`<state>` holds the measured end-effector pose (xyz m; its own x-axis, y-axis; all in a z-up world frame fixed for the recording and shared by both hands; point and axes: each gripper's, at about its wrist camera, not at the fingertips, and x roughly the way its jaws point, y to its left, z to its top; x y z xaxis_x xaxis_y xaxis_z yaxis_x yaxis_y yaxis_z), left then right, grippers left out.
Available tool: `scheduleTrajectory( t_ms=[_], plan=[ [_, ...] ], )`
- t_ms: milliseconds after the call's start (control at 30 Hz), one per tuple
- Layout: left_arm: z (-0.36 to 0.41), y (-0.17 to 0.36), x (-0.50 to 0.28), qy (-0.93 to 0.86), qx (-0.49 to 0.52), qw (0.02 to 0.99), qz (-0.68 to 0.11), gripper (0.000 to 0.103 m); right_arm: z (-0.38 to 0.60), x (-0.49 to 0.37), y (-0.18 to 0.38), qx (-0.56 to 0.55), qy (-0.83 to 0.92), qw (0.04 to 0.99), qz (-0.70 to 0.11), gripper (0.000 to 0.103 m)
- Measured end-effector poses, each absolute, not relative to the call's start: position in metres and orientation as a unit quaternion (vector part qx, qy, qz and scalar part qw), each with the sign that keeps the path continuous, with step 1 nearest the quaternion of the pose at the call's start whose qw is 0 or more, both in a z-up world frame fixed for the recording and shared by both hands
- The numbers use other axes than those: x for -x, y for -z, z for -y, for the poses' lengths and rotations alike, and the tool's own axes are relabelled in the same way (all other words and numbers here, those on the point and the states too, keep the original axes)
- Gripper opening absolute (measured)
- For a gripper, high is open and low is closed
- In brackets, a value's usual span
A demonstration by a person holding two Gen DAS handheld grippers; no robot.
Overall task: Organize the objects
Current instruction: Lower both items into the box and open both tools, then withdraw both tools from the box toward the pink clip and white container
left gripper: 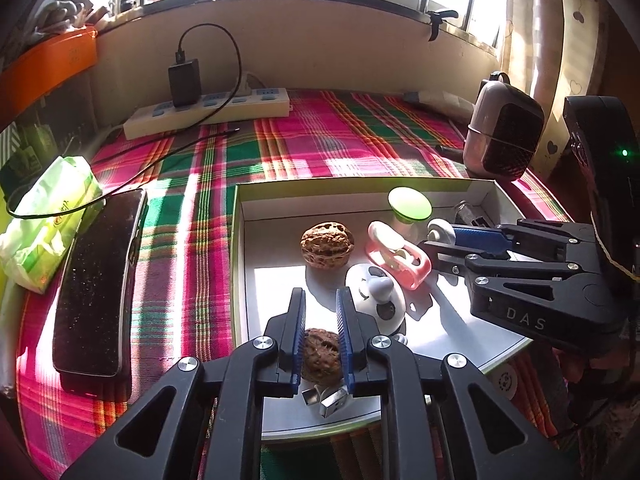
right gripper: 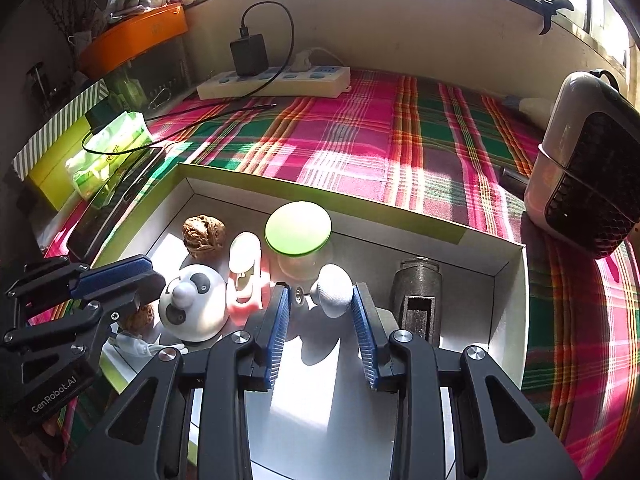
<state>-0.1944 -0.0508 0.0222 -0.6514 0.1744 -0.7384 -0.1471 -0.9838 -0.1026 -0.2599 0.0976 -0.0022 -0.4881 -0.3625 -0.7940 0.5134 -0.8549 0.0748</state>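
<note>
Walnut sits between left gripper jaws

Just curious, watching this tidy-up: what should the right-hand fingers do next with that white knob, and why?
Probably lower the white knob onto the bare floor of the box and then open. The right fingers seem to hold it just clear of the floor, with its shadow lying beneath, and the space under it looks free.

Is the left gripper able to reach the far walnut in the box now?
Probably not yet: the left gripper has a nearer walnut between its pads, though the path to the far walnut looks free.
</note>
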Motion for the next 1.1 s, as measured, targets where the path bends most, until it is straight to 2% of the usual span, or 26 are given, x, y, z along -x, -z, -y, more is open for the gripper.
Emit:
scheduleTrajectory(
  t_ms=[133, 433, 700, 933, 1100],
  plan=[
    [0.051, -0.022, 0.195, -0.909, 0.407, 0.088, 0.016, 0.016, -0.098, 0.26, 0.002, -0.437, 0.858, 0.255, -0.087, 0.034],
    [0.048, -0.023, 0.191, -0.909, 0.406, 0.091, 0.017, 0.023, -0.097, 0.257, -0.001, -0.433, 0.861, 0.253, -0.086, 0.045],
    [0.051, -0.027, 0.185, -0.91, 0.404, 0.089, 0.022, 0.03, -0.099, 0.251, -0.006, -0.424, 0.867, 0.248, -0.086, 0.046],
    [0.054, -0.031, 0.174, -0.912, 0.4, 0.088, 0.029, 0.031, -0.102, 0.24, -0.011, -0.415, 0.872, 0.247, -0.083, 0.054],
    [0.058, -0.034, 0.165, -0.914, 0.395, 0.087, 0.036, 0.031, -0.106, 0.232, -0.014, -0.411, 0.875, 0.245, -0.076, 0.054]
  ],
)
